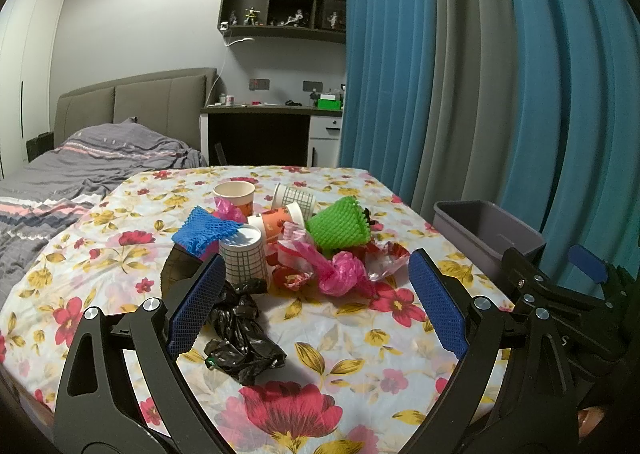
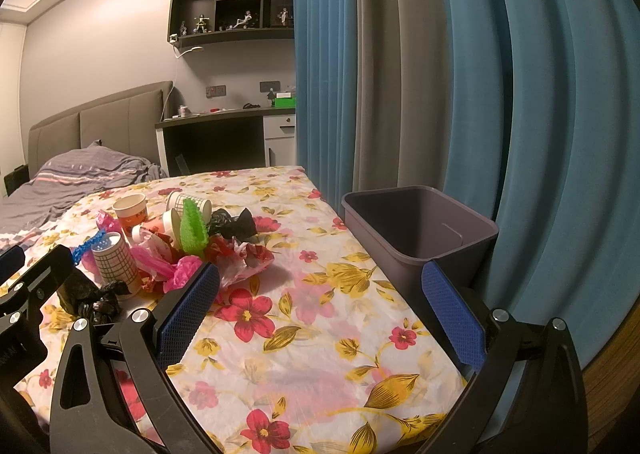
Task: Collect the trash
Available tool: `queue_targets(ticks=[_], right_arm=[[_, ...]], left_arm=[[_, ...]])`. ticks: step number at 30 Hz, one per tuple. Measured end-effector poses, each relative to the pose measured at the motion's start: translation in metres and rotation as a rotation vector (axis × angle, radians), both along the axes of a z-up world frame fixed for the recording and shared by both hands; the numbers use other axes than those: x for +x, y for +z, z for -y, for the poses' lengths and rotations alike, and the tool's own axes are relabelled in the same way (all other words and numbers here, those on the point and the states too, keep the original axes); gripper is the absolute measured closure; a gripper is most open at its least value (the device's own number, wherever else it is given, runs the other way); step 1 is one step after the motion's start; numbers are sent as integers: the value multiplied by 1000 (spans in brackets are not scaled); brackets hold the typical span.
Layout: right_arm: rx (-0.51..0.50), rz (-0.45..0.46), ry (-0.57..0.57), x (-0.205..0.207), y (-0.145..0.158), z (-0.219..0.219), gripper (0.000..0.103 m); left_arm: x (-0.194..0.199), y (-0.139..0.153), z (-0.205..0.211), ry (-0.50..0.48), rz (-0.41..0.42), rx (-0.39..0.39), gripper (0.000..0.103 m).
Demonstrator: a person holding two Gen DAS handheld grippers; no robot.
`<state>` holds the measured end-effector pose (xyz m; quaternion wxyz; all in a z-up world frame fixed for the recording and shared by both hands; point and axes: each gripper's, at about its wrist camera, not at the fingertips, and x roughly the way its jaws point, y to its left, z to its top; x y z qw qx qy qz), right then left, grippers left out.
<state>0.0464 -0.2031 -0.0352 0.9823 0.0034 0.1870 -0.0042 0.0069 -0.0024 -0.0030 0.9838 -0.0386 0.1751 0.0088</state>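
A pile of trash lies mid-table on the floral cloth: paper cups, a green foam net, a blue foam net, pink plastic bags and a crumpled black bag. My left gripper is open and empty, just short of the pile, its left finger beside the black bag. A grey bin stands at the table's right edge. My right gripper is open and empty over bare cloth, left of the bin. The pile lies to its left.
Blue and grey curtains hang close behind the bin. A bed lies left of the table. A desk and wall shelves stand at the back. The right gripper's body shows at the left view's right edge.
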Motion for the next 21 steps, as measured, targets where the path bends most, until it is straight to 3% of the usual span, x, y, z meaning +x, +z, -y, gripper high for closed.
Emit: queue_targets(ticks=[21], right_arm=[[0,1,-2,0,0,1,5]], left_arm=[[1,-1,0,-2,4,-9,12]])
